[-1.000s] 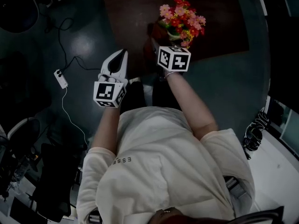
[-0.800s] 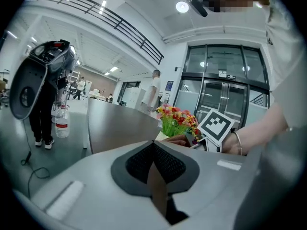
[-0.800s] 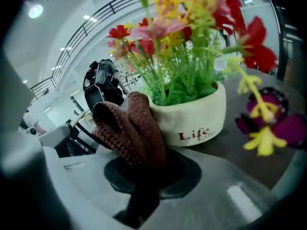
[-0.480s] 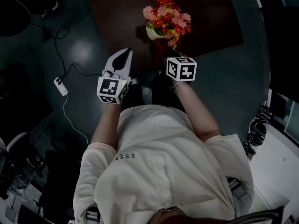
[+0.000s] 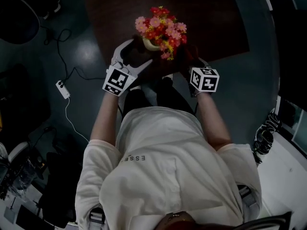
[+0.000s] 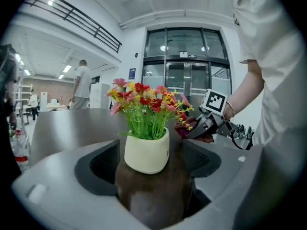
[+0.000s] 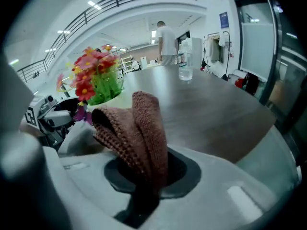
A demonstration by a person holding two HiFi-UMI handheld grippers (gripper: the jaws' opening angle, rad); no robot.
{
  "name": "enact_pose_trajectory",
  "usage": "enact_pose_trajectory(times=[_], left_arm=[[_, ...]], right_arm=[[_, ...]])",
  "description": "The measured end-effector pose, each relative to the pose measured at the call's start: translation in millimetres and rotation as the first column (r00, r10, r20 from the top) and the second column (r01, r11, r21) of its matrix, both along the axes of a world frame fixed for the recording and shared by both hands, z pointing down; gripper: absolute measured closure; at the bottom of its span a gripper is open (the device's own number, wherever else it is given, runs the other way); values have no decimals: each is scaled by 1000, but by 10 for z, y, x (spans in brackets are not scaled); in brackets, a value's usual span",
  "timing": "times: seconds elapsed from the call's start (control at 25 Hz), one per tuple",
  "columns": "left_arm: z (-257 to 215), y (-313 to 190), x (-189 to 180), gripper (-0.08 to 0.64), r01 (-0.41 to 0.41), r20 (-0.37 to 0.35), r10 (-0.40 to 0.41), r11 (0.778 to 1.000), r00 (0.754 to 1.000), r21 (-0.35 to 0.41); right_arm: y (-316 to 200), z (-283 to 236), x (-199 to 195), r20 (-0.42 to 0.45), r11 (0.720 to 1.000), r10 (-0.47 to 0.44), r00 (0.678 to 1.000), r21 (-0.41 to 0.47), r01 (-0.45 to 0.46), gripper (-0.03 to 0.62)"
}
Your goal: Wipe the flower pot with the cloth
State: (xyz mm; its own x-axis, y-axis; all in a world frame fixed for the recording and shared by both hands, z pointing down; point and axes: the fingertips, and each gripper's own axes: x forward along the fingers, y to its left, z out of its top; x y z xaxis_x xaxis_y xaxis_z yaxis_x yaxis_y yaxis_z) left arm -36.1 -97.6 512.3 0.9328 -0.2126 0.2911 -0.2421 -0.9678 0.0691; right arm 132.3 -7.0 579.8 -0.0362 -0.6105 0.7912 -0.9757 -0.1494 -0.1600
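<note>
A cream flower pot [image 5: 150,45] with red, pink and yellow flowers [image 5: 160,28] stands near the front edge of a dark brown table [image 5: 216,23]. My left gripper [image 5: 136,56] reaches in from the pot's left. In the left gripper view the pot [image 6: 146,152] sits between the jaws of the left gripper [image 6: 149,163]. Those jaws are opening, with a gap on each side. My right gripper [image 5: 192,62] is to the right of the pot, shut on a folded brown cloth [image 7: 141,128]. The cloth [image 5: 188,52] hangs close beside the flowers.
A water bottle [image 7: 185,66] stands farther back on the table. A white power strip [image 5: 62,86] and its cable lie on the floor at left. More bottles [image 6: 17,150] show at the far left. People stand in the hall behind.
Both grippers have come in toward the pot. The left gripper rolled and its jaws went from shut to open around the pot. The right gripper carried the cloth to the pot's right side.
</note>
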Motion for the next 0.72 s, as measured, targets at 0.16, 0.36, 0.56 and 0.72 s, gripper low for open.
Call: enact_pose_trajectory(times=[0.16,0.36,0.56,0.72], left_arm=[[104,-166,266,49,-69,40,67,997,997,43],[372,-254,504,-14,-177,154,165,982,974,64],[422,-232,727,-17,-249,159,241,968,957,30],[478,-163,821,-20,-314,174,311,949,934,-14]], right_arm=[[-131,-95,332,-44,999,12,999,38,-10,545],[-337,-194,539,-76,997,-1,997,82,7,545],[-448,-235,602,-98,992,-50,994,108,61,546],[-480,-183,600,-86,992,-71,994,99,79,546]])
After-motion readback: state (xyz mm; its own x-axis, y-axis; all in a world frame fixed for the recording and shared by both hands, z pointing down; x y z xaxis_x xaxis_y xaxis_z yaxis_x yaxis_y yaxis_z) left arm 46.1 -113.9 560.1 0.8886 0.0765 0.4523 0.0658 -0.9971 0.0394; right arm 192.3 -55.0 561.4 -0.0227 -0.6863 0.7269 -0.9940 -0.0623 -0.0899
